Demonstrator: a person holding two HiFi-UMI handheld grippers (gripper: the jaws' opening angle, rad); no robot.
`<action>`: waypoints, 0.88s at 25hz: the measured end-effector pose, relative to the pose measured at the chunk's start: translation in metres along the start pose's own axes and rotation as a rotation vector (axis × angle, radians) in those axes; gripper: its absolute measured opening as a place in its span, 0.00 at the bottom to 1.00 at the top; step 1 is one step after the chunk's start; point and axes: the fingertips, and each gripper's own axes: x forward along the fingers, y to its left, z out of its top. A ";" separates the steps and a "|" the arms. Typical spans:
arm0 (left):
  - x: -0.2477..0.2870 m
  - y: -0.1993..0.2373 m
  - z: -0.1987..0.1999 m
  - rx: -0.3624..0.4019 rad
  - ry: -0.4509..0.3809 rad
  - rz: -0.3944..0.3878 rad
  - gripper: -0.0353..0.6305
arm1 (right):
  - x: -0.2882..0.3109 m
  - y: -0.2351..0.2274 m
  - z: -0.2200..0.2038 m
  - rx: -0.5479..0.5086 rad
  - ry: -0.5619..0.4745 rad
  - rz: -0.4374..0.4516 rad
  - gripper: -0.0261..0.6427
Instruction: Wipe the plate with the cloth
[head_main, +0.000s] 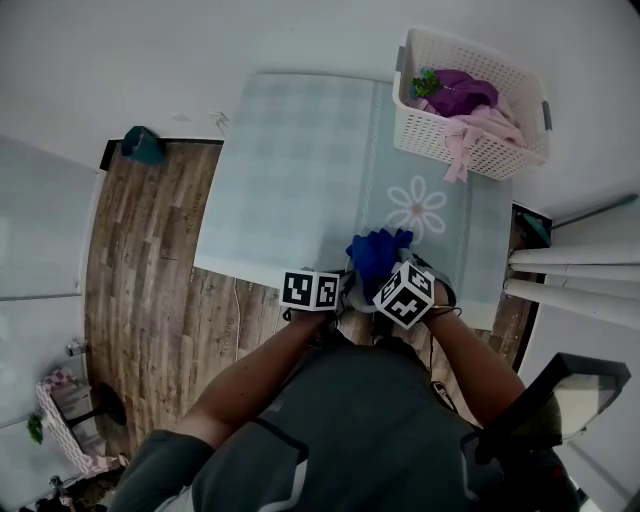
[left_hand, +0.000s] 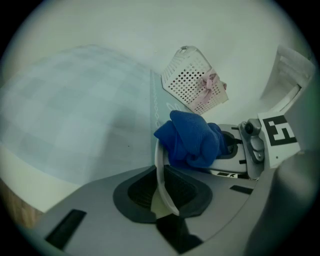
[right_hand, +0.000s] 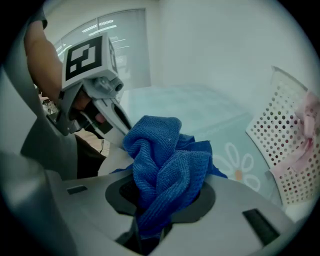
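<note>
Blue cloth (right_hand: 165, 160) bunched in right tongs (right_hand: 160, 202), pads clamped on lower folds, upper folds spilling forward. White plate (left_hand: 160, 167) seen edge-on, rim pinched between pads of left tongs (left_hand: 167, 194), held above near edge of tabletop (head_main: 290, 170). Cloth pressed against plate face, right side of rim. Tabletop cover pale blue check, daisy print (head_main: 417, 208) beyond cloth. White perforated basket (head_main: 430, 130) at far right corner, purple and pink fabric inside.

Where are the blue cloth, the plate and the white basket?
blue cloth (right_hand: 165, 165), right gripper view, bunched middle.
plate (left_hand: 158, 167), left gripper view, thin rim.
white basket (head_main: 440, 140), head view, side wall.
</note>
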 end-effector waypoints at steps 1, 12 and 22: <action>0.000 0.000 0.000 -0.003 -0.003 0.005 0.13 | -0.001 0.008 -0.003 -0.001 0.005 0.024 0.24; 0.000 0.000 0.000 -0.010 -0.022 0.039 0.14 | -0.038 0.057 -0.035 0.135 -0.047 0.213 0.24; -0.001 0.002 0.000 -0.099 -0.106 0.067 0.13 | -0.084 0.009 -0.042 0.365 -0.278 0.053 0.24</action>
